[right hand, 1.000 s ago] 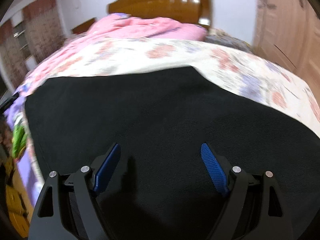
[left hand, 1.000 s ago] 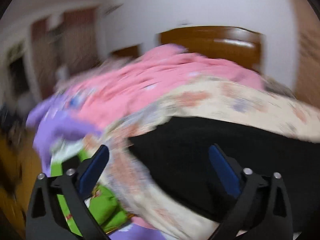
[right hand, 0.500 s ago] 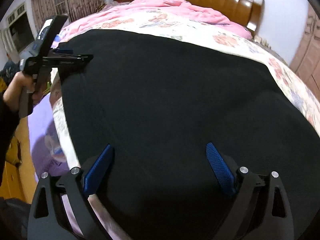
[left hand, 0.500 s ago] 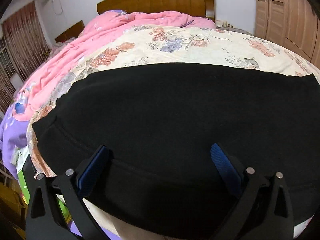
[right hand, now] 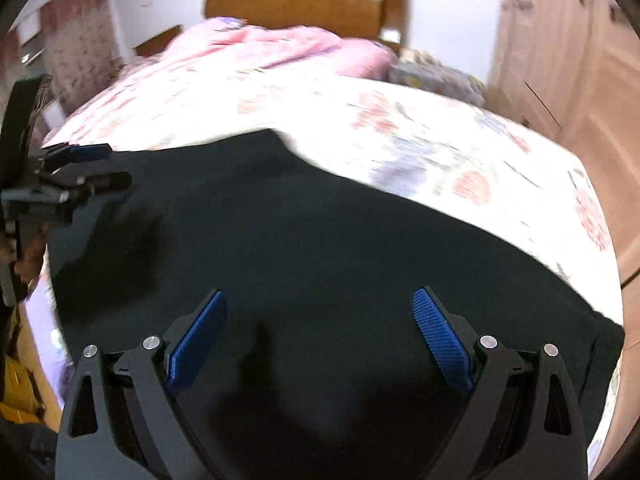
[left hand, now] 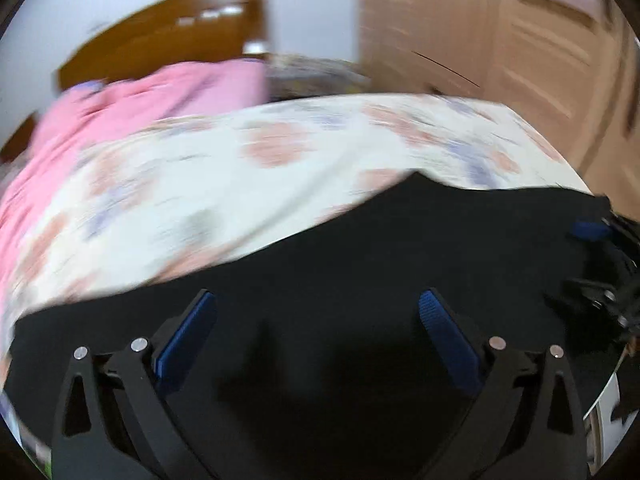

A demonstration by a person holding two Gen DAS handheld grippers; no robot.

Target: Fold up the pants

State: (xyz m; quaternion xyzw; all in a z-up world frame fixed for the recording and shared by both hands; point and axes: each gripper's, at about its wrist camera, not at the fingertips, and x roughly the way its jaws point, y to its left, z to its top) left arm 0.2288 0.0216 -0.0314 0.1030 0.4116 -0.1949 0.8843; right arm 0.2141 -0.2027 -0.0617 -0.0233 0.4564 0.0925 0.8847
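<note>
A wide bed covered by a cream sheet printed with pink and lilac flowers (right hand: 420, 136) fills both views, with a glossy brown wooden headboard (right hand: 304, 4) against the white wall at its far end. A pale wooden wardrobe with panelled doors (left hand: 520, 40) stands along the right side of the room. A crumpled pink quilt (right hand: 272, 50) is bunched near the headboard, on the far left part of the bed. The black fabric pants (right hand: 320, 248) lie spread flat on the flowered sheet at the near edge of the bed, reaching across the lower half of both views, their far edge running diagonally over the sheet. The left gripper (left hand: 318, 312), black with blue ribbed pads, hovers over the pants with its two fingers spread wide apart and nothing between them; from the right wrist camera it appears at the pants' left edge. The right gripper (right hand: 320, 312), of the same build, also hangs above the black cloth with its fingers spread wide and holding nothing. Both views are smeared by motion blur, so finer detail of the cloth cannot be told.
</note>
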